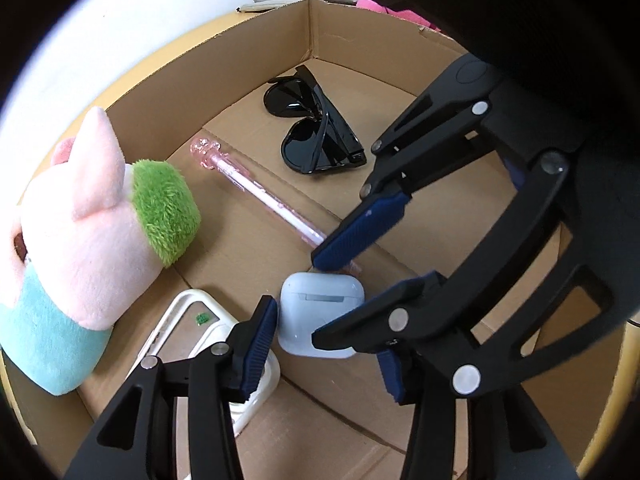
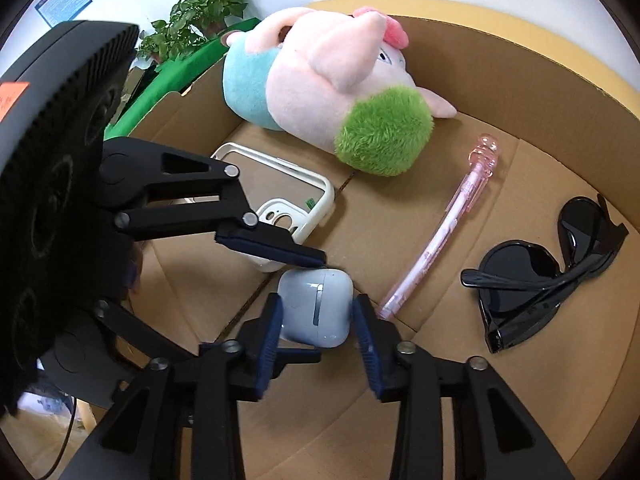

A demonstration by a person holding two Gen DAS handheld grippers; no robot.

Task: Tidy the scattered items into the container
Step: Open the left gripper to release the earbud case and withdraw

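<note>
A white earbud case sits low inside the cardboard box. Both grippers bracket it. My left gripper has its fingers on either side of the case, touching or nearly so. My right gripper also has a pad on each side of the case. The right gripper's blue fingers reach in from the upper right in the left wrist view. The left gripper's finger crosses above the case in the right wrist view.
Inside the box lie a pink plush pig, a white phone case, a pink pen and black sunglasses. A potted plant stands outside.
</note>
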